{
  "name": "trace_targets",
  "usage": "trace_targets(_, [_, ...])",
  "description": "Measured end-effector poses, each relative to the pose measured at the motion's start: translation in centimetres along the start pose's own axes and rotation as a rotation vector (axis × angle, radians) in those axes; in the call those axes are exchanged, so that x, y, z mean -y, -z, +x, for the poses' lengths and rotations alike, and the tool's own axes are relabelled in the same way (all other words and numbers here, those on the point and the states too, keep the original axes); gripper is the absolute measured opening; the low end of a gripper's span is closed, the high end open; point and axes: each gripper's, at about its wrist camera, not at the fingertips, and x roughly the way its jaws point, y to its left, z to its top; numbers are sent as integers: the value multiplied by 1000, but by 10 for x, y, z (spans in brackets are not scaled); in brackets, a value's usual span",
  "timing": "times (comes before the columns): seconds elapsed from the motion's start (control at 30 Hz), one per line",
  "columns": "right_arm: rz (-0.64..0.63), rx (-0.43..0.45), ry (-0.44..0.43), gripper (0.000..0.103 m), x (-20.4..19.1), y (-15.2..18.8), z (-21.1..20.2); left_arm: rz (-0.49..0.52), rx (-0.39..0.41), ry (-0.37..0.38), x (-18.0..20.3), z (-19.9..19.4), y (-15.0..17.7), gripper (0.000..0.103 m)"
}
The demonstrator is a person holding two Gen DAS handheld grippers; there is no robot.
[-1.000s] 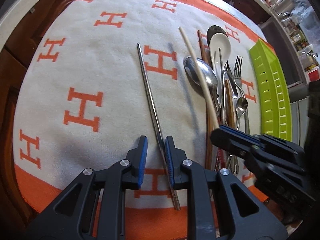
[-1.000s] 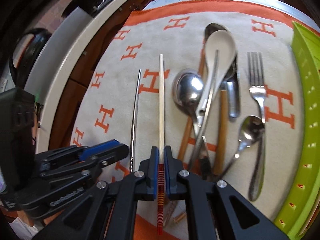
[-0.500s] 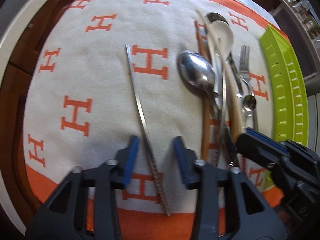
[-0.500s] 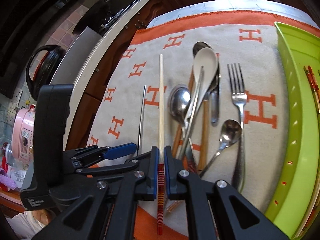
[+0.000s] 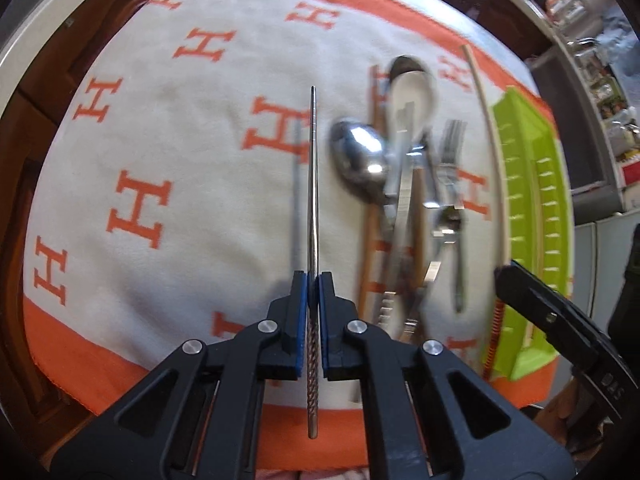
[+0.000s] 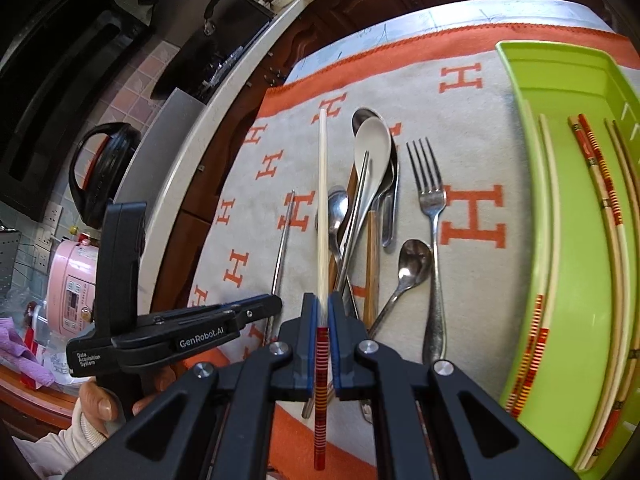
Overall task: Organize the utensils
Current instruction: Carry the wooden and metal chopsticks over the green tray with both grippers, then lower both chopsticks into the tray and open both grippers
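left tool (image 5: 313, 292): just been closing, now pinching the steel chopstick (image 5: 313, 184); blue pads tight on both sides of the shaft
steel chopstick: runs straight ahead out of the left tool, tip lifted off the cloth with its shadow showing just left of it; twisted grip end sticks back past the pads toward the camera
right tool (image 6: 321, 312): pressed onto the cream chopstick (image 6: 322, 208), pads clamped where the pale shaft meets the red-striped end
cream chopstick: points straight ahead of the right tool, red-striped end trailing back behind the pads; held off the cloth
cloth (image 5: 192, 160): white with orange H marks and an orange border, spread on the tabletop under both tools
utensil pile (image 6: 372, 208): ahead and just right of the right tool; white ceramic spoon (image 6: 374, 148) on top of metal spoons, a brown wooden chopstick and another steel chopstick, all overlapping
fork (image 6: 430, 196): right of the pile, tines pointing away from the tool
small spoon (image 6: 414, 260): between pile and fork, bowl touching the fork handle or just beside it, can't tell which
green tray (image 6: 576, 264): far right of the right tool, on the cloth; several chopsticks lying lengthwise inside, some with red-striped ends
left view: motion-blurred on the pile side, detail there is soft
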Motion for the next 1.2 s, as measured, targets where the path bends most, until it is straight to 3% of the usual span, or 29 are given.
trace_targets(0.37, [53,123,1,5,19,4,-59,158,55,185,92,-48,-3,3])
trace_targets(0.63, [127,228,70,6,53,7,-105,266,63,258,178,-42,-16,3])
trace_targets(0.83, [174,236,183,6,82,6,-116,275,19,254,210,1,-31,3])
trace_targets(1.0, [164,198,266,6,95,10,-110,280,-26,228,212,36,-25,3])
trace_targets(1.2, [123,179,347,7,98,10,-103,353,4,164,220,37,-9,7])
